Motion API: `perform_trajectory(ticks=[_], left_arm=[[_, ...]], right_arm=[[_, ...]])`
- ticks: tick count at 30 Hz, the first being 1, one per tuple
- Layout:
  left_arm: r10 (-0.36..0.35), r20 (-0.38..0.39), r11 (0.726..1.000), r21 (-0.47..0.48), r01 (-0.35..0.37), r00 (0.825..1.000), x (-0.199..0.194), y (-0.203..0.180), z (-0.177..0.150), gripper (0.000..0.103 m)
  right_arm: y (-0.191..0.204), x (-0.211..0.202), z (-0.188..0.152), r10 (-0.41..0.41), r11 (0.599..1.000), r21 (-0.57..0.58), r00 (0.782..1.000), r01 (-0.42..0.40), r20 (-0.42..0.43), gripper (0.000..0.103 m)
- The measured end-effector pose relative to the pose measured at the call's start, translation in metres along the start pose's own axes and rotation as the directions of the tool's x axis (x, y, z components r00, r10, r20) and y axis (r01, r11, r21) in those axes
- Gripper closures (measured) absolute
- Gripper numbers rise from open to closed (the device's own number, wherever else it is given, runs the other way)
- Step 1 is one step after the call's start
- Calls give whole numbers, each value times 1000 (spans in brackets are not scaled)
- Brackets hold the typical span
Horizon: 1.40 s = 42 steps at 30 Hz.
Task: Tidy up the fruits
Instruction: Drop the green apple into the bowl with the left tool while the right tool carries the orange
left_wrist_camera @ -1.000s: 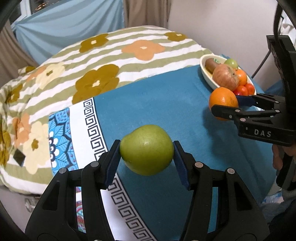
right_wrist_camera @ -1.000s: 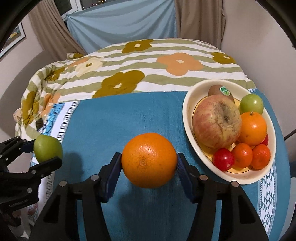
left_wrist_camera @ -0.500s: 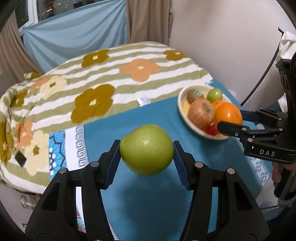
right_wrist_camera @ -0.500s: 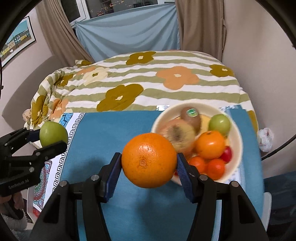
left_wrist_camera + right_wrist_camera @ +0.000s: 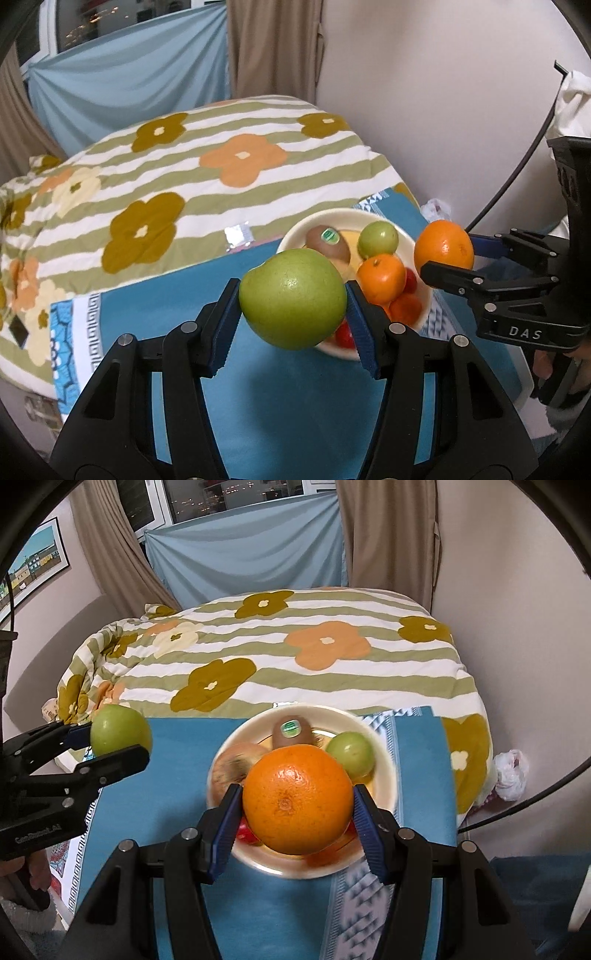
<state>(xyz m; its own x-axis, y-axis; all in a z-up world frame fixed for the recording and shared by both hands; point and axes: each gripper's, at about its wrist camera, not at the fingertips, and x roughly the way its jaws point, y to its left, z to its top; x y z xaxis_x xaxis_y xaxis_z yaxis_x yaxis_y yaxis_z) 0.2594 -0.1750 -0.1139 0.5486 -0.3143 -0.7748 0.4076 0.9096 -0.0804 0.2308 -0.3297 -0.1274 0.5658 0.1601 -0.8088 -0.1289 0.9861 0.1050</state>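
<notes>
Fruits mostly gathered in bowl [image 5: 384, 775] already. Green apple [image 5: 291, 299] is pinched between left gripper [image 5: 291, 310] pads, orange [image 5: 297, 799] between right gripper [image 5: 295, 812] pads, both held above bowl. Two drops judged left.

green apple [image 5: 293, 297], orange orange [image 5: 297, 799], cream bowl [image 5: 384, 764], teal cloth [image 5: 177, 299]

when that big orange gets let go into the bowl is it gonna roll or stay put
The orange is round and smooth, so it will likely roll. The bowl already holds a heap of fruit, so it may settle against them or slide off. It looks firm, unlikely to bruise.
</notes>
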Motion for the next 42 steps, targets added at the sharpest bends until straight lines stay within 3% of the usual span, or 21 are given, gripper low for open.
perform_trajectory(ticks=[17, 24, 26, 28, 36, 42], left_arm=[[7, -91, 999, -46, -11, 996, 111, 6, 45, 43], [-23, -114, 999, -44, 18, 993, 122, 7, 42, 43], [-36, -103, 998, -53, 31, 994, 120, 8, 42, 33], [-36, -83, 998, -55, 31, 996, 115, 9, 42, 3], [-44, -42, 994, -103, 39, 998, 93, 19, 40, 2], [1, -45, 988, -157, -8, 999, 72, 30, 25, 2]], right_arm=[[-46, 45, 33, 64, 997, -33, 998, -64, -8, 48], [-52, 57, 38, 80, 996, -26, 997, -81, -8, 48], [-53, 59, 39, 82, 996, -21, 997, -82, -7, 48], [-54, 60, 40, 83, 996, -19, 997, -83, -7, 48], [-54, 61, 45, 89, 996, -20, 996, -89, -5, 48], [-50, 66, 54, 117, 991, -61, 993, -118, -11, 48]])
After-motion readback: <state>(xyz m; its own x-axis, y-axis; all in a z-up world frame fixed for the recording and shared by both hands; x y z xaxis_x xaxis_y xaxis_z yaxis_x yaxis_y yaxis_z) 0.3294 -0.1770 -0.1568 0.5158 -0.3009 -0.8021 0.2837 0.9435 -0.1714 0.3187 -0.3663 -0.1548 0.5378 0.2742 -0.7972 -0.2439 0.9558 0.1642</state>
